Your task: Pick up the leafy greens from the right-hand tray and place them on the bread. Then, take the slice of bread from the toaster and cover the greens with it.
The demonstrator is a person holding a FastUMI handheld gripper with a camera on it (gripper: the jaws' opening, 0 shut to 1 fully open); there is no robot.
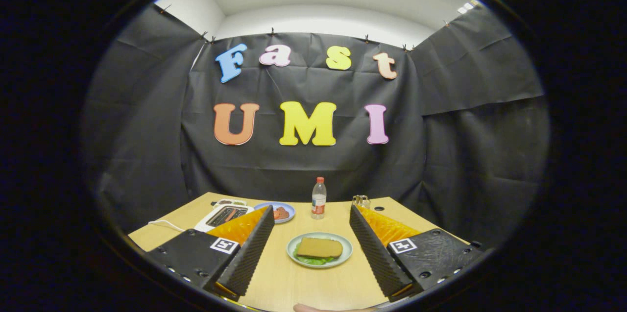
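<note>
A slice of bread [319, 247] is seen lying flat on top of the leafy greens [311, 260]. The bread is light brown, with rounded corners. Its long side runs across, from one finger toward the other, and it is tipped a little so it does not sit quite straight. The greens are bright green and frilly, and they are seen peeking out from under the near edge of the bread. Both are held on a round pale plate [343, 253], which sits on the wooden table [294, 282].

The gripper [310, 216] is held wide open above the table, and nothing is pinched. The plate is found between the two fingers, touching neither.

Beyond the fingers, a white toaster [219, 217] is placed on the table, with a white cord [165, 225] trailing from it. A blue plate [289, 210] with something reddish on it is seen just beside the toaster. A clear bottle [318, 199] with a red cap is stood upright behind the pale plate.
</note>
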